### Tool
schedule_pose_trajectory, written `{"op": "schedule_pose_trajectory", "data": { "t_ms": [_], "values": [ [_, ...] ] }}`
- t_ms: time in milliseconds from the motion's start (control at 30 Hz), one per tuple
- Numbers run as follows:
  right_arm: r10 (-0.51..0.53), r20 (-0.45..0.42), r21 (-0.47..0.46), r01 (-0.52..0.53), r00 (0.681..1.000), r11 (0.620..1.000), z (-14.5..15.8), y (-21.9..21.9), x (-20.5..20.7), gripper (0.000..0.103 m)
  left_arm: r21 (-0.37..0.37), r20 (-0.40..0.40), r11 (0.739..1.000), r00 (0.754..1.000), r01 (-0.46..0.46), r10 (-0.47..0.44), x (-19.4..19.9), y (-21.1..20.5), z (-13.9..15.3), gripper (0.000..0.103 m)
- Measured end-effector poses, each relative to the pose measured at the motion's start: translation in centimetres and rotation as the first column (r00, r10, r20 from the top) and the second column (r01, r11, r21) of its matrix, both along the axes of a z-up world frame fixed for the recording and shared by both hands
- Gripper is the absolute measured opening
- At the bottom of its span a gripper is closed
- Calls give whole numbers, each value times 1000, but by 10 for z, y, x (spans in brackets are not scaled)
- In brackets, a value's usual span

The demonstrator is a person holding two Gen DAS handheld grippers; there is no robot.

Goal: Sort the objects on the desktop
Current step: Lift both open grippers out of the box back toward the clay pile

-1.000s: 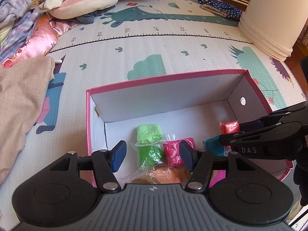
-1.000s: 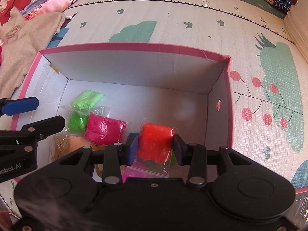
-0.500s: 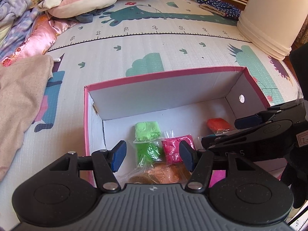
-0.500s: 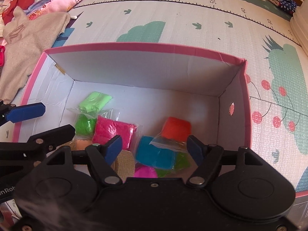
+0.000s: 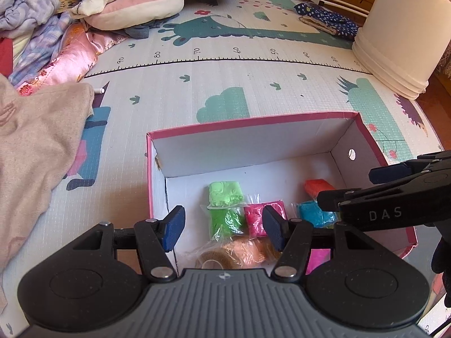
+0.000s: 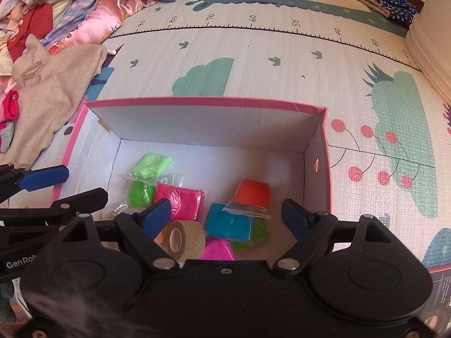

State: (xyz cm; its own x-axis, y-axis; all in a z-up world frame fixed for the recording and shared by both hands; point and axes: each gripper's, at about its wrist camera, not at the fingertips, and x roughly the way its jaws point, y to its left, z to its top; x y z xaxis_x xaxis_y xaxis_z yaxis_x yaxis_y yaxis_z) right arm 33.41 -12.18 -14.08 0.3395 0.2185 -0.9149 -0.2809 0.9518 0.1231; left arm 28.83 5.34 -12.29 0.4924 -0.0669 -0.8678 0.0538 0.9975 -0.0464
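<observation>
Left gripper (image 5: 224, 229) hangs spread and empty over the pink box (image 5: 251, 121); green (image 5: 225, 194) and pink clay bags (image 5: 260, 217) lie below between its pads.

Right gripper (image 6: 227, 215), its jaws just opening, holds nothing; the red bag (image 6: 252, 193) rests on the box floor beyond it, leaning on a blue bag (image 6: 227, 222), beside a tape roll (image 6: 186, 239).

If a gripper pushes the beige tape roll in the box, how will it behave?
The beige tape roll lies partly on its curved side, so it would probably roll, though the neighbouring clay bags may stop it. It looks light, with a hollow core. Its woven surface seems soft, probably not slippery.
</observation>
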Motion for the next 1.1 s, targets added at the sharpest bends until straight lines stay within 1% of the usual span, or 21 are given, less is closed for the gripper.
{"op": "schedule_pose_trajectory", "data": {
  "t_ms": [267, 400, 533, 733, 933, 1100],
  "values": [
    [9, 42, -5, -8, 999, 1000, 34, -6, -24, 85, 0, 27, 1000, 1000, -14, 14, -19, 4, 33, 59],
    [8, 69, -8, -7, 998, 1000, 53, -12, -39, 85, -21, 46, 999, 999, -25, 26, -34, 7, 52, 59],
    [-11, 85, 1, 11, 996, 1000, 68, -21, -57, 85, -42, 67, 998, 997, -37, 40, -52, 9, 68, 59],
    [-6, 107, -13, 7, 994, 1000, 84, -32, -87, 86, -40, 98, 999, 995, -25, 29, -85, -1, 88, 59],
    [-11, 112, -21, 13, 994, 1000, 92, -44, -118, 87, -18, 123, 1000, 992, -13, 15, -123, -16, 95, 59],
    [-14, 93, -31, 17, 996, 999, 88, -51, -145, 87, 1, 130, 1000, 991, -16, 16, -162, -23, 91, 59]
  ]
}}
